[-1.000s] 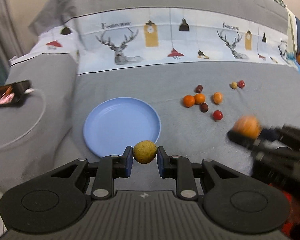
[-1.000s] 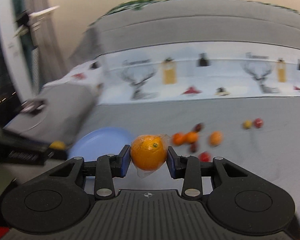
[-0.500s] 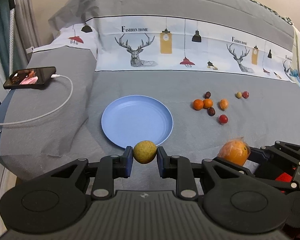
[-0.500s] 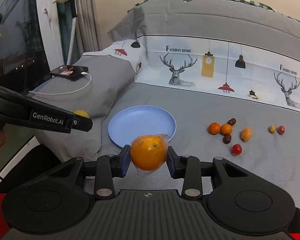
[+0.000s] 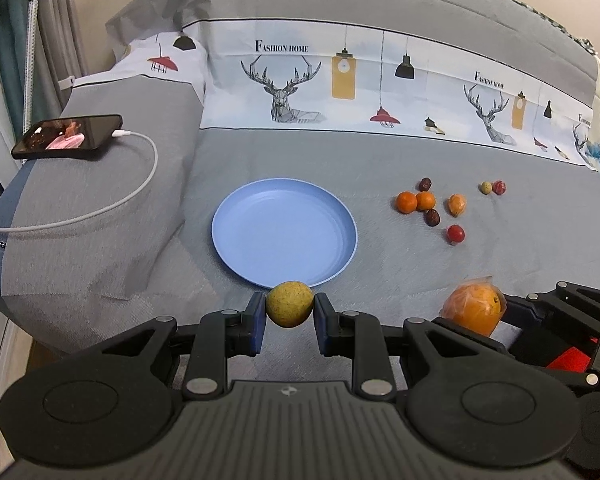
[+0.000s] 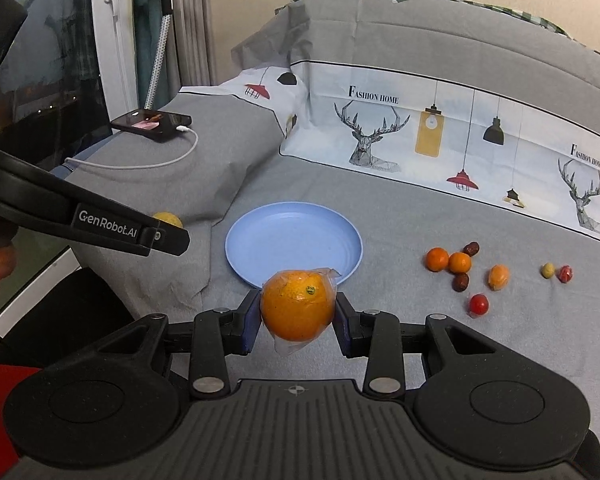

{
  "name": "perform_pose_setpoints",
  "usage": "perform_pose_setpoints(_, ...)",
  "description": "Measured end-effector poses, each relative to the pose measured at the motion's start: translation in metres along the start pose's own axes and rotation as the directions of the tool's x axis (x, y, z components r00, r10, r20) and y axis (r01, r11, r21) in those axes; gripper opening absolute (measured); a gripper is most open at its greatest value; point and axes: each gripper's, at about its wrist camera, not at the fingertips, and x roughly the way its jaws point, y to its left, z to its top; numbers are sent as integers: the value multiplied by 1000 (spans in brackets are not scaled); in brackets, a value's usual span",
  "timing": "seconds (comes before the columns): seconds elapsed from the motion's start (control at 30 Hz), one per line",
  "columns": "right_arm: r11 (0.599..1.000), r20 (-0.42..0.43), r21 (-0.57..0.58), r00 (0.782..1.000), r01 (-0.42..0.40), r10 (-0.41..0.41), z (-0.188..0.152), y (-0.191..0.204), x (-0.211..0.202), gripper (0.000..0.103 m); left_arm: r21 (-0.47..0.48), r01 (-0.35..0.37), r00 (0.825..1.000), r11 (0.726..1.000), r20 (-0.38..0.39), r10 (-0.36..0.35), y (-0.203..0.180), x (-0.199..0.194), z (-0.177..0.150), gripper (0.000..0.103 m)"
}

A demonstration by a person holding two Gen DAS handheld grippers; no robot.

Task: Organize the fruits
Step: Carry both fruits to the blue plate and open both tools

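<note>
My left gripper (image 5: 289, 311) is shut on a small yellow-green fruit (image 5: 289, 304), held just in front of the near rim of the empty blue plate (image 5: 284, 230). My right gripper (image 6: 297, 312) is shut on a plastic-wrapped orange (image 6: 297, 306), also just short of the blue plate (image 6: 294, 242). The orange also shows in the left wrist view (image 5: 474, 308), to the right. The left gripper's side (image 6: 100, 224) with its fruit (image 6: 168, 219) shows at the left of the right wrist view. Several small fruits (image 5: 428, 204) lie loose on the grey bedsheet right of the plate.
A phone (image 5: 68, 136) on a white charging cable (image 5: 112, 208) lies on the raised grey pillow at the left. A printed deer-pattern band (image 5: 340, 88) runs across the back of the bed. The bed edge falls off at the left.
Both grippers pulled back and steadied; the view shifted so the plate sits more central. The right gripper with the orange dropped lower at the right of the left view. Both grips are unchanged.
</note>
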Motion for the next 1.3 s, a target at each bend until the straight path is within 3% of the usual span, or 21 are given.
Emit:
perform_pose_setpoints(0.5, 1000, -52, -1, 999, 1, -1, 0, -2, 16, 40, -8, 5, 999, 1000, -46, -5, 9, 19, 3, 28)
perform_pose_setpoints(0.73, 1000, -84, -2, 996, 13, -13, 3, -5, 41, 40, -34, -11, 998, 999, -62, 9, 26, 40, 20, 28)
perform_pose_setpoints(0.97, 1000, -106, -7, 994, 13, -13, 16, -11, 86, 40, -27, -24, 997, 999, -71, 22, 36, 80, 50, 28)
perform_pose_setpoints(1.3, 1000, -170, -9, 985, 14, -15, 31, -25, 170, 40, -9, -18, 987, 1000, -160, 16, 38, 169, 74, 28)
